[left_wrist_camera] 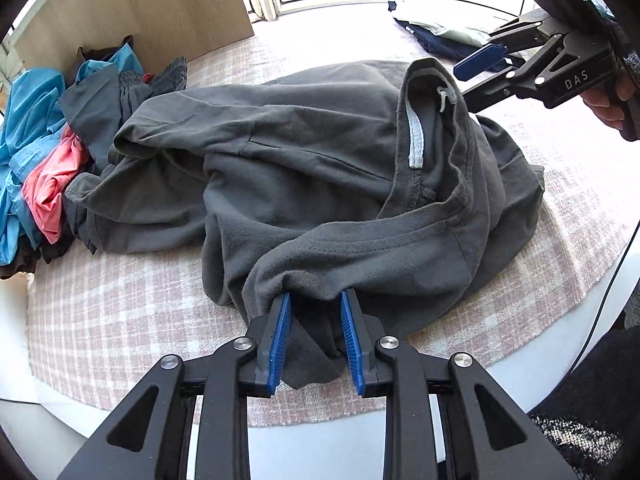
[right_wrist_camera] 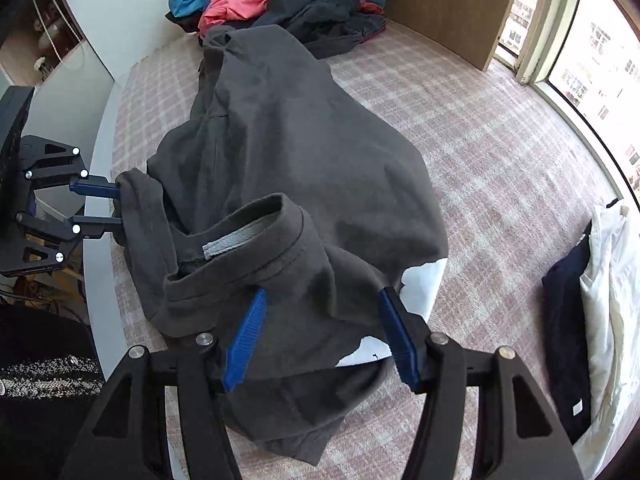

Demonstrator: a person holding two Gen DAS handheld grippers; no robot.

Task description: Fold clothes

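A dark grey garment (left_wrist_camera: 304,168) with a pale drawstring at its waistband lies bunched on the pink checked table cover (left_wrist_camera: 120,320); it also shows in the right wrist view (right_wrist_camera: 288,152). My left gripper (left_wrist_camera: 314,300) has its jaws apart, with a fold of the grey cloth's near edge between the blue pads; the same gripper shows at the left of the right wrist view (right_wrist_camera: 116,206). My right gripper (right_wrist_camera: 322,300) is open, its fingers straddling the cloth just below the waistband; it appears at the upper right of the left wrist view (left_wrist_camera: 464,84).
A heap of blue, pink and dark clothes (left_wrist_camera: 44,152) lies at the far side by a wooden panel (left_wrist_camera: 152,4). Folded navy and white garments (right_wrist_camera: 592,320) are stacked near the window. The table edge (left_wrist_camera: 320,420) runs close to me.
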